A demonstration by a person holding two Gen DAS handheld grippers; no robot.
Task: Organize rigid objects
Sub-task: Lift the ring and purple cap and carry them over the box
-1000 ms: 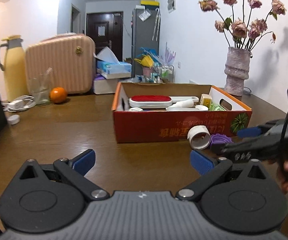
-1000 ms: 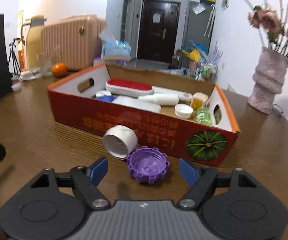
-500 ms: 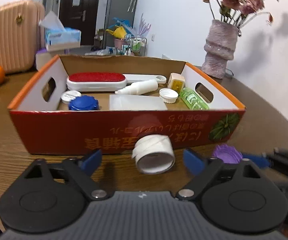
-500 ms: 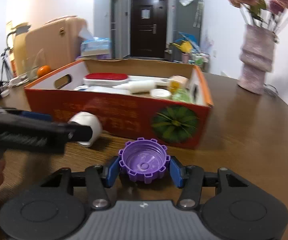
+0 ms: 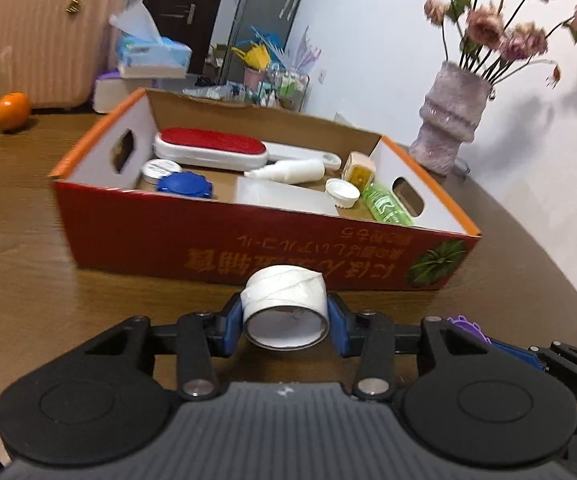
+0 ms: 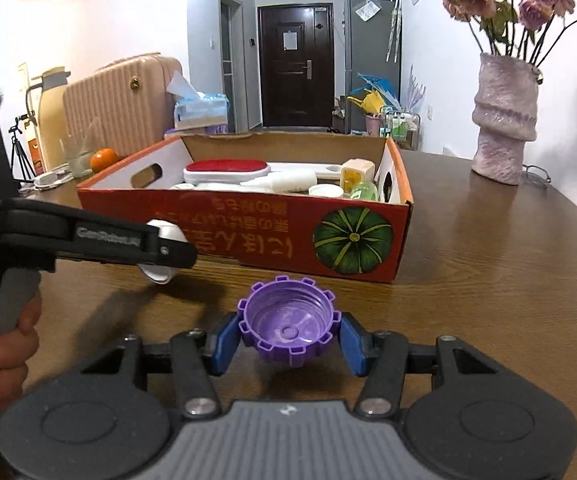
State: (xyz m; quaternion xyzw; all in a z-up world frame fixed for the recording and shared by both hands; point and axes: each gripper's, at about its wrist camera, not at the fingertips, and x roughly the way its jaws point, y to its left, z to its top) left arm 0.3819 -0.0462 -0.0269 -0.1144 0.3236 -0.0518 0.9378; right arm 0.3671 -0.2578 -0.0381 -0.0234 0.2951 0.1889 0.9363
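Note:
My left gripper (image 5: pixel 286 322) is shut on a white tape roll (image 5: pixel 284 300), held just above the table in front of the red cardboard box (image 5: pixel 248 240). My right gripper (image 6: pixel 288 338) is shut on a purple notched cap (image 6: pixel 288 328), open side up, lifted a little off the table. In the right wrist view the left gripper (image 6: pixel 168 250) shows at the left with the white roll (image 6: pixel 164 236) in it. The box (image 6: pixel 248 232) holds a red-topped brush (image 5: pixel 212 148), a blue cap (image 5: pixel 184 186), white caps, a white bottle and a green bottle (image 5: pixel 386 206).
A purple vase (image 6: pixel 502 128) with dried flowers stands at the right on the brown wooden table (image 6: pixel 488 260). A pink suitcase (image 6: pixel 120 104), an orange (image 5: pixel 12 110), a tissue box (image 5: pixel 152 54) and a yellow jug (image 6: pixel 50 112) stand behind the box at the left.
My left gripper swung to the white roll, closed on it and raised it. My right gripper closed on the purple cap and lifted it slightly off the table.

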